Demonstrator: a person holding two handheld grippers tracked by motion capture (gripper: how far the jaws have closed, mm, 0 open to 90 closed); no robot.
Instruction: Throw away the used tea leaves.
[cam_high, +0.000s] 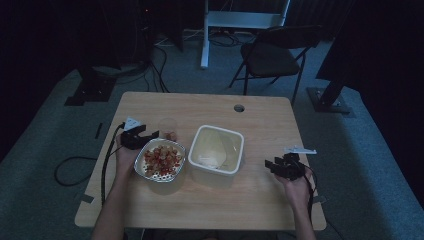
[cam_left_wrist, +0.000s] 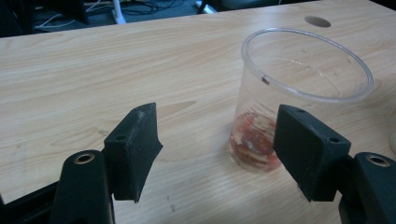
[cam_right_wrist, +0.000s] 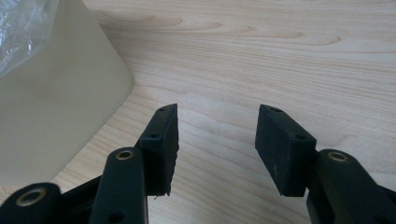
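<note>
- Landmark is the white tub (cam_high: 218, 149), mid-table. Everything below is placed against it.
- Left gripper (cam_high: 141, 136): well left of the tub, jaws spread wide, nothing held. Through the left gripper view, its pads (cam_left_wrist: 135, 149) bracket open table, with one pad overlapping the cup's base edge.
- Metal bowl (cam_high: 160, 160) just left of the tub, full of red and pale pieces; my left hand (cam_high: 125, 156) sits against its far-left side.
- Clear cup (cam_high: 168, 128) left of the tub and behind the bowl, upright, with a small layer of the same reddish pieces at the bottom (cam_left_wrist: 254, 142). I judge it's the target.
- Risk: cup is off-centre in the jaws. Closing from here would likely push it sideways or tip it, since thin plastic with little load is light. Need to shift right first.
- Risk: squeezing hard could buckle the wall and let it pop out.
- Tub holds crumpled clear film (cam_right_wrist: 21, 28).
- Right gripper (cam_high: 280, 167): right of the tub, jaws wide, empty, over bare wood (cam_right_wrist: 280, 56). Idle; low risk unless it swings into the tub wall.
</note>
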